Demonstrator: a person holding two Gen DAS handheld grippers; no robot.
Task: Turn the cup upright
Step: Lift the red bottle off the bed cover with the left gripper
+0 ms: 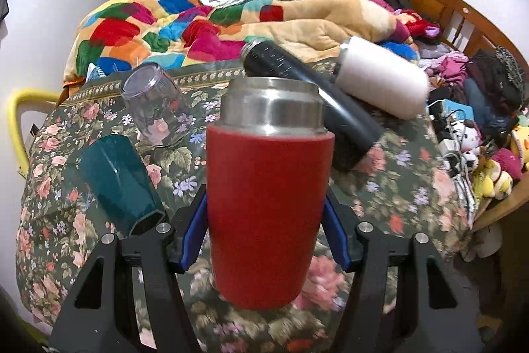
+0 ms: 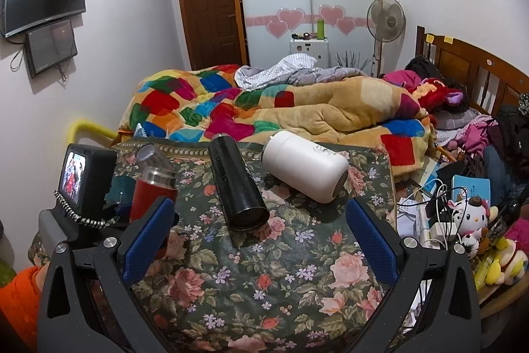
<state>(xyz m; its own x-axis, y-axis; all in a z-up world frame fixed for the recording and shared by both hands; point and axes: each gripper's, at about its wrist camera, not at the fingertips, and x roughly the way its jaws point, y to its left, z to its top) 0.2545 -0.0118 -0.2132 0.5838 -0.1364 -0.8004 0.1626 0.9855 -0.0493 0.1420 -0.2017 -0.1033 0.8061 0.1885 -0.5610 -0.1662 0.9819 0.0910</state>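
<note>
A red cup (image 1: 267, 220) with a steel rim stands upright between the blue pads of my left gripper (image 1: 266, 229), which is shut on its body. It also shows at the left of the right wrist view (image 2: 150, 196). My right gripper (image 2: 261, 240) is open and empty over the floral cloth (image 2: 251, 280). A black flask (image 2: 236, 184) and a white flask (image 2: 305, 166) lie on their sides ahead of it.
A clear glass (image 1: 155, 108) and a teal cup (image 1: 120, 181) lie tipped over at the left. A bed with a colourful quilt (image 2: 211, 108) lies behind. Cables, toys and boxes (image 2: 463, 220) crowd the right edge. A yellow rail (image 2: 89, 126) is at the left.
</note>
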